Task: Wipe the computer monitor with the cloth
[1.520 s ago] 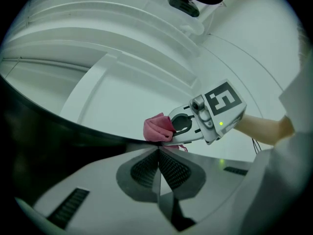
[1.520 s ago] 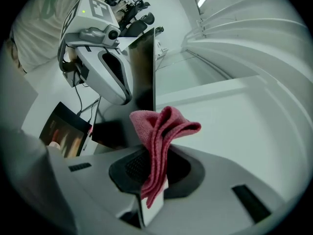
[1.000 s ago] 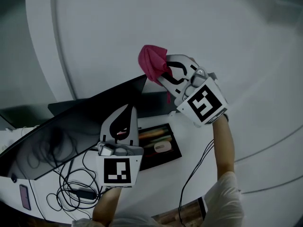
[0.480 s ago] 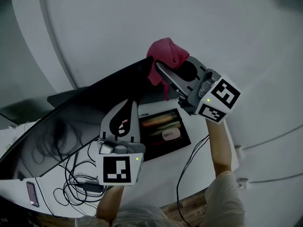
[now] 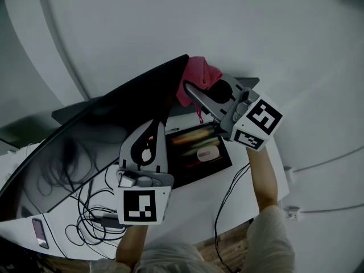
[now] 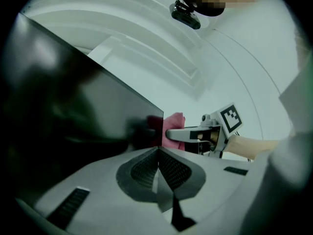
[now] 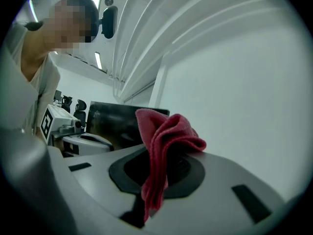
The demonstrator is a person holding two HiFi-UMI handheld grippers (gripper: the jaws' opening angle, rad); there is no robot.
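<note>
The dark monitor (image 5: 96, 135) stretches from lower left to upper centre in the head view, its top right corner by the pink cloth (image 5: 199, 79). My right gripper (image 5: 196, 92) is shut on the cloth and holds it against that corner. In the right gripper view the cloth (image 7: 164, 146) hangs bunched between the jaws, with the monitor (image 7: 124, 121) behind. My left gripper (image 5: 149, 135) is shut with nothing in it, in front of the screen's lower part. The left gripper view shows the monitor (image 6: 73, 106), the cloth (image 6: 172, 126) and the right gripper (image 6: 168, 133) at its edge.
A white desk (image 5: 187, 209) carries tangled black cables (image 5: 91, 209), a phone (image 5: 38, 232) at the left, and a black tray (image 5: 199, 155) holding a white mouse (image 5: 207, 151). A curved white wall (image 5: 227, 27) stands behind the monitor.
My right gripper has brought the cloth down and left from open air onto the monitor's top right corner. The left gripper has stayed put in front of the screen.
</note>
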